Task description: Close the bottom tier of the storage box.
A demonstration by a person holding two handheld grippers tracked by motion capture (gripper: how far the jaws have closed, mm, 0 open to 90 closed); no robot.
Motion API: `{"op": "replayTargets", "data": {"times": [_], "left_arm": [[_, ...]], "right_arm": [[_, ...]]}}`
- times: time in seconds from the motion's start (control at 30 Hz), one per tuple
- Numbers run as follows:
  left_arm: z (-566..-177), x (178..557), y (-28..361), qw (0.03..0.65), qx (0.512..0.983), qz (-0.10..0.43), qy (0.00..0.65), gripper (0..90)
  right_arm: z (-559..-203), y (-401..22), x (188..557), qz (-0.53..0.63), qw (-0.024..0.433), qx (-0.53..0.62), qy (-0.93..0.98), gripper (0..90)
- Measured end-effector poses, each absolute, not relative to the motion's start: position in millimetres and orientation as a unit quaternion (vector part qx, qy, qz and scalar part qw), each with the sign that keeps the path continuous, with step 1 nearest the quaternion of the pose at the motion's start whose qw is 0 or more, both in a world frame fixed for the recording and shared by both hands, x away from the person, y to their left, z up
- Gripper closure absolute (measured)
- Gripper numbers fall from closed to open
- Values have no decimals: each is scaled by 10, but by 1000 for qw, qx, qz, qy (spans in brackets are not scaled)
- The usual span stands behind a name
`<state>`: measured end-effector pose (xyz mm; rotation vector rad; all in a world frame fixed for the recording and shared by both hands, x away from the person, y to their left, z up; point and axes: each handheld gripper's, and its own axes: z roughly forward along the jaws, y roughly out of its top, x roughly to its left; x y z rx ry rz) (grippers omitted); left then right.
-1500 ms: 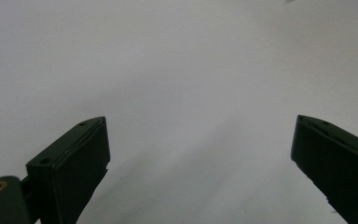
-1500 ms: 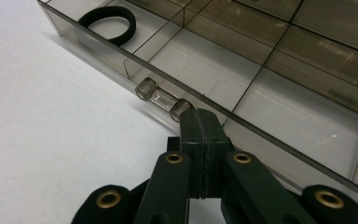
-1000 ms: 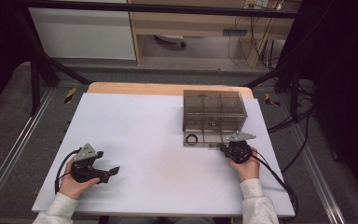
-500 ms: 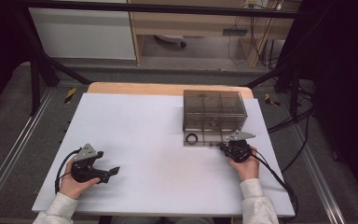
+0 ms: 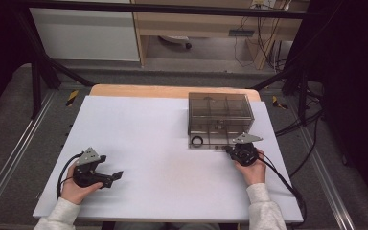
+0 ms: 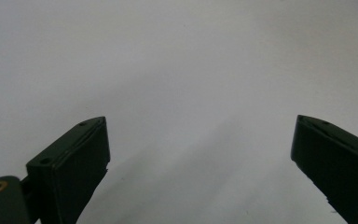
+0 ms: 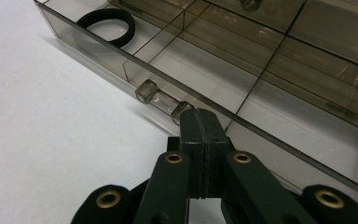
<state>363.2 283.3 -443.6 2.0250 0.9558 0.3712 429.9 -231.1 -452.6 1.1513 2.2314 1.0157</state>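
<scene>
White desk [image 5: 172, 143]: my right claw [image 7: 199, 116] sits pinched closed at smoky clear-plastic drawer's handle [image 7: 162, 100], prob. to pull; left claw [image 6: 200, 154] wide open, empty, parked.

Count: 1 smoked clear drawer cabinet [image 5: 220, 112], 1 drawer [image 7: 242, 65] pulled out of it. 1 black ring [image 7: 107, 25] in that drawer's end compartment. 1 clear handle [image 7: 161, 100] on the drawer front. 2 grippers: left gripper [image 5: 106, 176], right gripper [image 5: 231, 150]. 2 hands. 1 white table [image 5: 153, 143].
</scene>
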Motion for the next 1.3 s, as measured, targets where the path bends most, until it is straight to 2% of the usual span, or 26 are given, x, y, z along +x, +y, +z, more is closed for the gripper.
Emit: {"op": "replayTargets", "data": {"times": [1.3], "left_arm": [[-4450, 3639, 2834, 420, 809, 148, 383, 42]], "right_arm": [[-4531, -2315, 4437, 370, 223, 414, 801, 900]]}}
